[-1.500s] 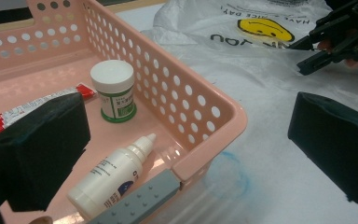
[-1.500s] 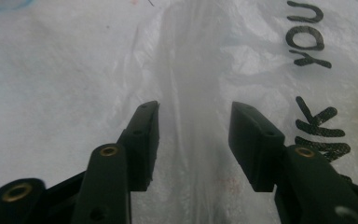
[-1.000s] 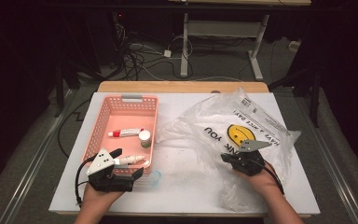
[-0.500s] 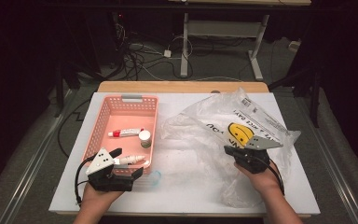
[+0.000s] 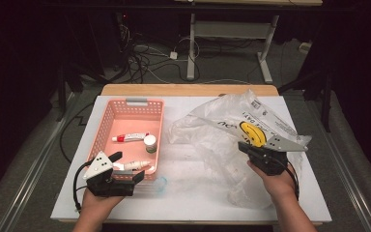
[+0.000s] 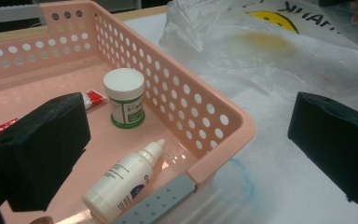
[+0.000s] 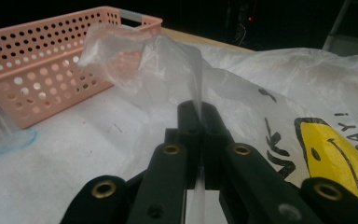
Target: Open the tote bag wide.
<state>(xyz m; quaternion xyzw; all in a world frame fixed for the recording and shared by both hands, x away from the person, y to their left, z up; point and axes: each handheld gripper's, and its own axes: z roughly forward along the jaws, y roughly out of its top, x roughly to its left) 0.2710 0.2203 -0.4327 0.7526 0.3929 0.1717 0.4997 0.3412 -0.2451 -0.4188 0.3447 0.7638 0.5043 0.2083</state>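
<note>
High view: the plastic bag [image 5: 232,140] lies crumpled on the white surface [image 5: 188,193], right of centre in the frame.
Bag axis: its long side runs from upper left to lower right of the frame, with the yellow smiley print facing up near the right hand-held gripper [image 5: 245,146].
Right hand-held gripper: jaws pressed together on a thin fold of the bag; in the right gripper view the film rises straight up from between the jaws [image 7: 196,93].
Left hand-held gripper [image 5: 125,166]: lower left of the frame, jaws spread wide across the near corner of the pink basket [image 5: 107,126], pinching nothing.
Basket contents: a white dropper bottle [image 6: 121,184] lying on its side, a white-lidded jar [image 6: 125,98] upright, and a red-capped tube [image 5: 129,137].
</note>
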